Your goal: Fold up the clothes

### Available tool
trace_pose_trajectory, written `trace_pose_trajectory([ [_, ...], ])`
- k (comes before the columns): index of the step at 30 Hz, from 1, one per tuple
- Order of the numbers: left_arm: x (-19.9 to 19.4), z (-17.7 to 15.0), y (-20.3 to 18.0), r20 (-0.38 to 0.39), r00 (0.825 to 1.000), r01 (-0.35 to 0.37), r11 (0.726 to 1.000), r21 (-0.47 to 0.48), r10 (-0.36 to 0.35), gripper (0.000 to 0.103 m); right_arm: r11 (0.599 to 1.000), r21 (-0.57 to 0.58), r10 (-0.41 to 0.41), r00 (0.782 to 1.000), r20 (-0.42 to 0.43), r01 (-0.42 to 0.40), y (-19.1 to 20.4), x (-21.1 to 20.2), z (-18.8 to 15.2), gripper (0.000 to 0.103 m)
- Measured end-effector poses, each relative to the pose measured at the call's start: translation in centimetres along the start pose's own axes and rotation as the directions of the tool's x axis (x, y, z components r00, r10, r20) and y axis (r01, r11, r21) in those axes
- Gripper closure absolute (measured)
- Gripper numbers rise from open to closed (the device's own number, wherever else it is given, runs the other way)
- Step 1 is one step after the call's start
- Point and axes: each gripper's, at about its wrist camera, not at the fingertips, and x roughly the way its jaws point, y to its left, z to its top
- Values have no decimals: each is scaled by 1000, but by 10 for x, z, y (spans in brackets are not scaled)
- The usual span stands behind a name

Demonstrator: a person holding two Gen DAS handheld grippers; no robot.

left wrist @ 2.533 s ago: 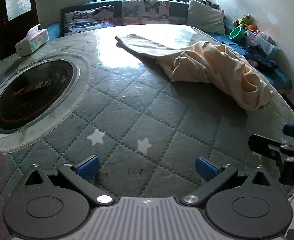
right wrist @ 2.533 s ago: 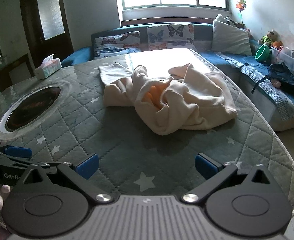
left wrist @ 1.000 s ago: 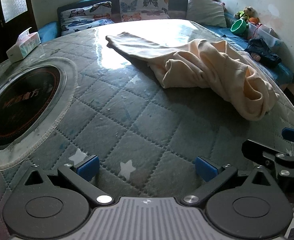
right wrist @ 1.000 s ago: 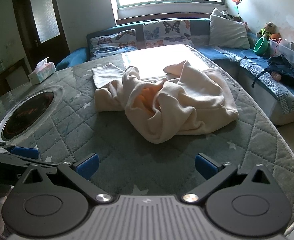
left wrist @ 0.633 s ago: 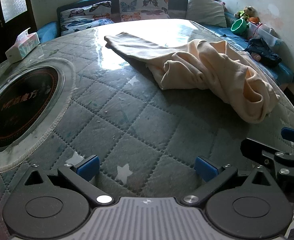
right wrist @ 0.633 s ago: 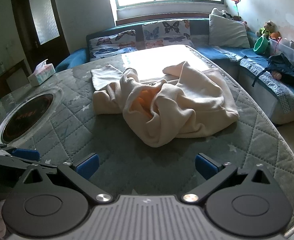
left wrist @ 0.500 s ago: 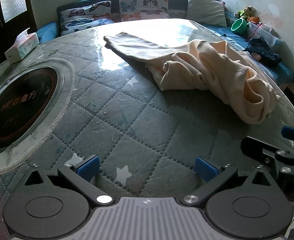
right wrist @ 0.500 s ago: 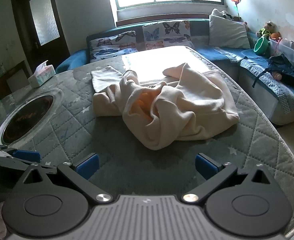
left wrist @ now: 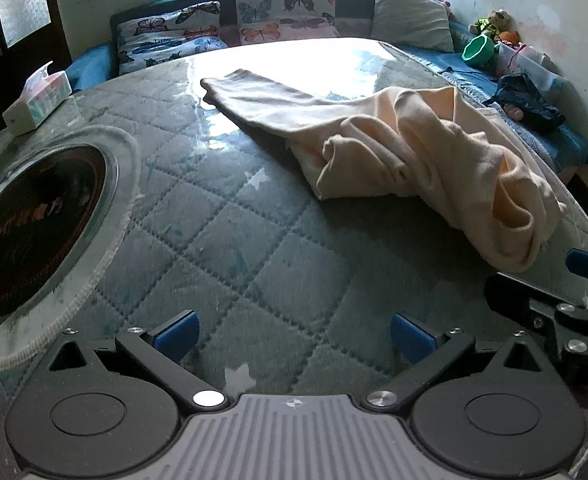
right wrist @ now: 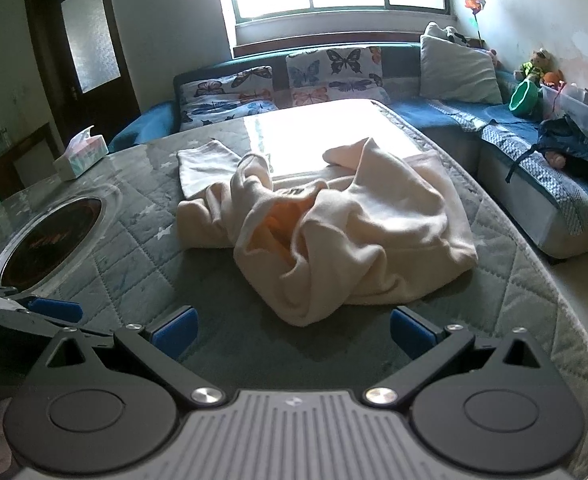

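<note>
A cream sweater (right wrist: 346, 224) lies in a crumpled heap on the desk (right wrist: 125, 264), which is covered with a grey-green quilted cloth with little white stars. One flat part of the sweater, which may be a sleeve, stretches out toward the far side of the desk. In the middle of the heap an opening shows an orange inside. The left tongs (left wrist: 291, 330) are spread wide with nothing between them, low over bare cloth and well apart from the sweater. The right tongs (right wrist: 291, 326) are spread wide too and hold nothing. They sit just in front of the near edge of the heap, not touching it. A round dark glass plate (left wrist: 25, 224) is set into the desk on the left side. A tissue box (right wrist: 81, 158) stands near the far left edge of the desk. Behind the desk is a blue sofa with butterfly pillows (right wrist: 277, 80) under a bright window.
</note>
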Motion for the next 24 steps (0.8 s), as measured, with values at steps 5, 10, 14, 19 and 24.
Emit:
trace_pose_trajectory([
  [5, -1, 16, 1, 25, 1000, 1, 1000, 6, -1, 0, 1000, 6, 5, 1000, 21, -5, -8, 0, 11, 0],
  [10, -5, 40, 0, 68, 998, 12, 1000, 2, -12, 0, 1000, 5, -8, 999, 49, 8, -16, 2, 25, 0],
  [14, -10, 62, -6, 110, 993, 35, 999, 8, -35, 0, 1000, 3, -22, 997, 77, 22, -24, 3, 38, 0],
  [19, -6, 92, -13, 136, 987, 93, 996, -4, -91, 4, 999, 36, -39, 994, 99, 35, -40, 8, 53, 0],
  [24, 14, 121, -25, 138, 985, 108, 994, 7, -108, 17, 995, 83, -64, 992, 106, 55, -60, 20, 69, 1],
])
